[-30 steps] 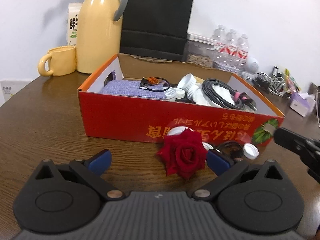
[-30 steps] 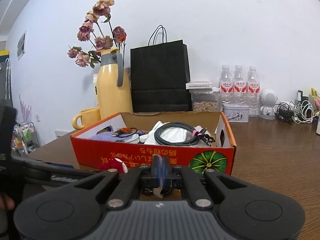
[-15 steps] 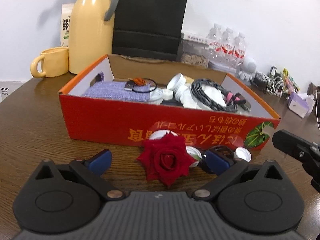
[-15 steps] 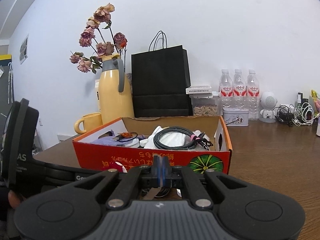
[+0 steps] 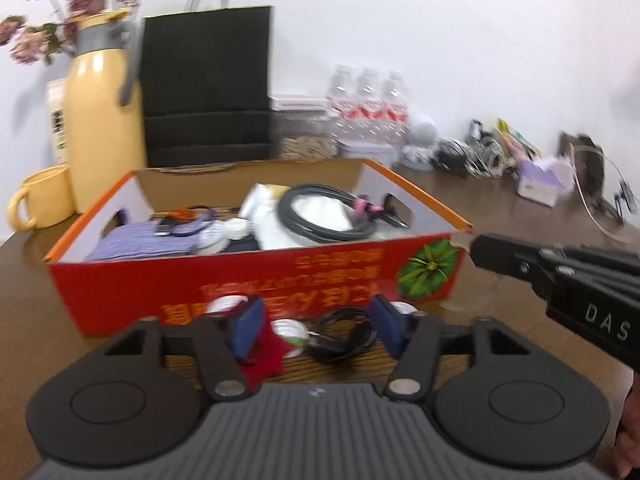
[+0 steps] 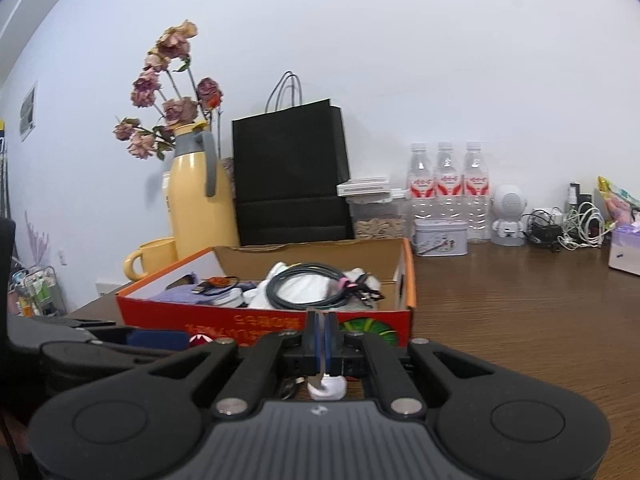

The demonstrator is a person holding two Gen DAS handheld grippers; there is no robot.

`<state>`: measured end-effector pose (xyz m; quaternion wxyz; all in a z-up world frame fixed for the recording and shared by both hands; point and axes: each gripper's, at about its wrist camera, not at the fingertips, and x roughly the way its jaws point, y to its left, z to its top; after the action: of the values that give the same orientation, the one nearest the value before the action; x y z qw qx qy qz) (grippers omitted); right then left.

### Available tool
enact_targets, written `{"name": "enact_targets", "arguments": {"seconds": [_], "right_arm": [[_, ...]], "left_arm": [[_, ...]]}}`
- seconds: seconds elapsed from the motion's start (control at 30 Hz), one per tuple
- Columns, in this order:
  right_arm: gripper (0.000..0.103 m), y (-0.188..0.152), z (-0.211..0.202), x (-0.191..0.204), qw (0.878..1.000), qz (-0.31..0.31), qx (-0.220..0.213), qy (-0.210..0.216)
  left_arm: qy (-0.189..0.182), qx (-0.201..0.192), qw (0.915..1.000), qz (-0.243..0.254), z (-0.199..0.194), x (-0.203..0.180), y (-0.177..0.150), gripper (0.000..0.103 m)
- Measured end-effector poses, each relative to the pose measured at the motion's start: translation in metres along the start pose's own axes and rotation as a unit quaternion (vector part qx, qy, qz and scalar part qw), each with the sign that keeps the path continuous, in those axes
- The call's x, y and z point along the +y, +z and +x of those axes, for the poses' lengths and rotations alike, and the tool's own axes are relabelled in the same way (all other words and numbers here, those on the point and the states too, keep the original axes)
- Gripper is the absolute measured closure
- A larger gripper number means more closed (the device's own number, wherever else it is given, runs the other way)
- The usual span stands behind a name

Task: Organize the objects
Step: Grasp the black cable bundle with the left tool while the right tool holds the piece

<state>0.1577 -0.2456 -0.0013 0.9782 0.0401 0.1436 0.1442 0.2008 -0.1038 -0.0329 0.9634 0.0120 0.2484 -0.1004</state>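
A plain white wall (image 6: 400, 60) runs behind a dark brown wood-grain bench (image 6: 520, 320), evenly lit with soft reflections on the wood. Ahead of the jaws and to their left, against the wall, stand a yellow thermos jug (image 6: 200, 204) with dried roses (image 6: 168, 92), a yellow mug (image 6: 154, 258) and a black paper bag (image 6: 290, 176). To the right stand three water bottles (image 6: 448, 188) and tangled cables (image 6: 568, 224).
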Motion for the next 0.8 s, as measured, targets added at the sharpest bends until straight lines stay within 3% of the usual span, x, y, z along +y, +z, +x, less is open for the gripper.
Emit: {"name": "enact_targets", "arguments": {"seconds": [0.13,0.43,0.5,0.57,0.8], "right_arm": [[0.102,0.000,-0.003,-0.007,1.000,0.001,-0.003,-0.002],[0.102,0.000,-0.007,-0.015,1.000,0.004,-0.006,0.005],[0.102,0.000,-0.007,-0.015,1.000,0.003,-0.006,0.006],[0.102,-0.001,-0.007,-0.015,1.000,0.003,-0.006,0.006],[0.102,-0.003,-0.005,-0.012,1.000,-0.001,-0.004,0.007]], "left_arm": [[-0.004,0.010,0.9998,0.019,0.012,-0.013,0.001,0.054],[0.007,0.072,0.9972,0.020,0.044,-0.016,-0.006,0.048],[0.008,0.070,0.9972,0.025,0.044,-0.017,-0.007,0.049],[0.000,0.062,0.9979,0.021,0.040,-0.016,-0.007,0.063],[-0.015,0.040,0.9990,0.009,0.022,-0.011,-0.007,0.064]]}}
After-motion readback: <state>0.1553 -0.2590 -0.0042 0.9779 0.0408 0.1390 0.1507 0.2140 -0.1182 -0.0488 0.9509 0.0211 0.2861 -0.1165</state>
